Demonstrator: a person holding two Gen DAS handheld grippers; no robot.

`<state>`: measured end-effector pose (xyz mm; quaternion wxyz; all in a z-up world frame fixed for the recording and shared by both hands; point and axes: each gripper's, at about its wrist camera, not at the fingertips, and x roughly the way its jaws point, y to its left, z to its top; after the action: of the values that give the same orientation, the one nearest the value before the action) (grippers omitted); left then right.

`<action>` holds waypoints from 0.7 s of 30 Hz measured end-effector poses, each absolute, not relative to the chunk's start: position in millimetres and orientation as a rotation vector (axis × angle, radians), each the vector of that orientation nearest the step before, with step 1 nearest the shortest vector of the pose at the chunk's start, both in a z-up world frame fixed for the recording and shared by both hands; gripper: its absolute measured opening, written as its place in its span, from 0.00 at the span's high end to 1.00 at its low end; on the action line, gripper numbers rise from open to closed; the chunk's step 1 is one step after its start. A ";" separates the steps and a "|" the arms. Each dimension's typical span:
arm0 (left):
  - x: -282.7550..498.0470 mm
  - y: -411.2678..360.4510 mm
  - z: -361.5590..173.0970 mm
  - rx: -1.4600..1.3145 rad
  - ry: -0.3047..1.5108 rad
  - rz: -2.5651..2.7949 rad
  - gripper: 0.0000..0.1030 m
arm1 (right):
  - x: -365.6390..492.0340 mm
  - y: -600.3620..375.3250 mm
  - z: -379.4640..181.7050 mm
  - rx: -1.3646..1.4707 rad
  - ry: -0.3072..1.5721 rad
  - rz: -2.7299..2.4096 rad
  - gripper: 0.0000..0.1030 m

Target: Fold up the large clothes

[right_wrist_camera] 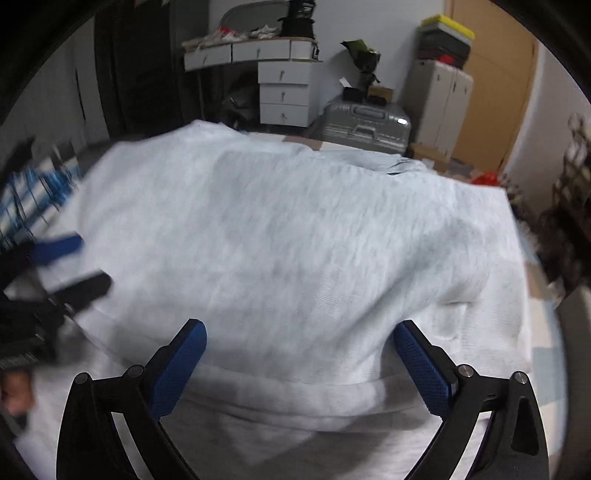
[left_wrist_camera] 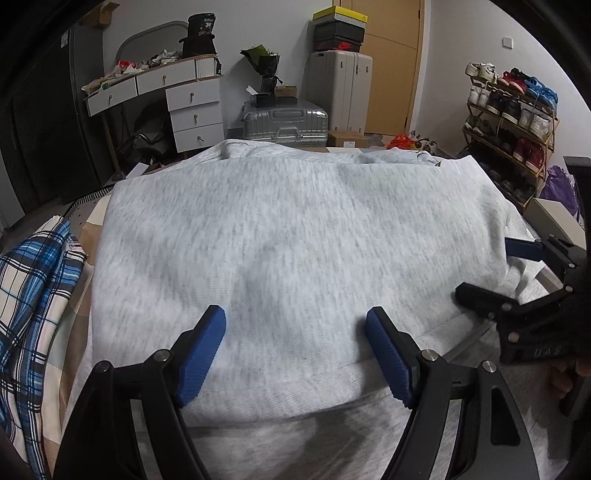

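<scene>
Grey sweatshirt (left_wrist_camera: 295, 240) lies spread flat on the bed (left_wrist_camera: 79, 258), folded at least once: a doubled near hem edge runs side to side just ahead of both grippers, over a lower grey layer nearer the cameras. Long axis runs left to right across both views; neck end cannot be told for certain, though a dark tag-like mark shows at the far right edge. Left gripper (left_wrist_camera: 295, 350) hovers over the near hem, jaws apart, nothing between them. Right gripper (right_wrist_camera: 299, 365) likewise over the hem, jaws spread wide and empty; it also shows at the right edge of the left wrist view. Left margin of the bed holds a blue plaid garment (left_wrist_camera: 33, 295), just beside the sweatshirt; a narrow strip of bedding stays bare on the right. Beyond the far edge: silver suitcase (left_wrist_camera: 284, 123), white drawer desk (left_wrist_camera: 184, 99), shoe rack (left_wrist_camera: 513, 122). Legible writing: "36" on a black item (left_wrist_camera: 201, 33) atop the desk.
</scene>
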<state>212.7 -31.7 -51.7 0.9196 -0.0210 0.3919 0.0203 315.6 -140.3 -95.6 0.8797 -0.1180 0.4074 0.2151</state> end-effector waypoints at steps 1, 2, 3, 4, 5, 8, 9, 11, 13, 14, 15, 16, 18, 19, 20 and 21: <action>212.9 -31.4 -51.7 -0.044 0.805 0.042 0.27 | 323.0 -152.2 -95.2 -0.221 0.864 0.393 0.01; 212.9 -30.9 -51.8 -0.047 0.805 0.040 0.27 | 331.1 -167.7 -94.4 -0.203 0.864 0.311 0.01; 213.1 -30.9 -51.8 -0.049 0.805 0.039 0.27 | 340.2 -188.3 -94.2 -0.173 0.863 0.203 0.01; 213.2 -31.2 -51.9 -0.047 0.805 0.039 0.27 | 348.5 -208.7 -95.2 -0.112 0.873 0.146 0.00; 213.2 -31.6 -51.9 -0.044 0.805 0.041 0.27 | 356.5 -229.3 -98.3 -0.013 0.904 0.126 0.00; 213.2 -31.7 -52.0 -0.044 0.804 0.041 0.27 | 366.8 -250.0 -107.2 0.106 0.949 0.069 0.00; 213.3 -32.3 -52.2 -0.045 0.803 0.040 0.27 | 367.5 -249.1 -106.3 0.114 0.948 0.090 0.01; 213.5 -32.5 -52.6 -0.045 0.803 0.041 0.27 | 362.8 -243.8 -95.2 0.085 0.888 0.059 0.01; 213.6 -32.1 -52.7 -0.045 0.803 0.041 0.27 | 353.3 -235.5 -78.0 0.041 0.788 0.065 0.01; 213.6 -32.1 -52.8 -0.045 0.803 0.042 0.27 | 347.8 -231.2 -71.4 0.035 0.747 0.087 0.00; 214.0 -32.5 -53.2 -0.044 0.804 0.042 0.27 | 343.2 -228.1 -67.5 0.047 0.718 0.123 0.00; 213.5 -32.2 -52.8 -0.044 0.803 0.042 0.27 | 341.6 -224.4 -67.0 0.067 0.706 0.156 0.00; 213.8 -32.5 -53.1 -0.040 0.802 0.045 0.27 | 337.4 -213.3 -67.3 0.094 0.690 0.247 0.00; 213.9 -32.5 -53.3 -0.039 0.802 0.046 0.27 | 335.0 -209.7 -67.2 0.080 0.682 0.291 0.00; 214.1 -32.6 -53.4 -0.040 0.801 0.047 0.27 | 334.8 -199.5 -69.2 0.045 0.688 0.337 0.00; 213.9 -32.6 -53.5 -0.041 0.801 0.046 0.27 | 335.0 -186.1 -74.5 -0.004 0.707 0.377 0.01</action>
<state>213.9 -32.6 -53.5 0.9203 -0.0199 0.3900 0.0225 335.0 -186.1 -74.5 0.9208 -0.0020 0.3440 0.1836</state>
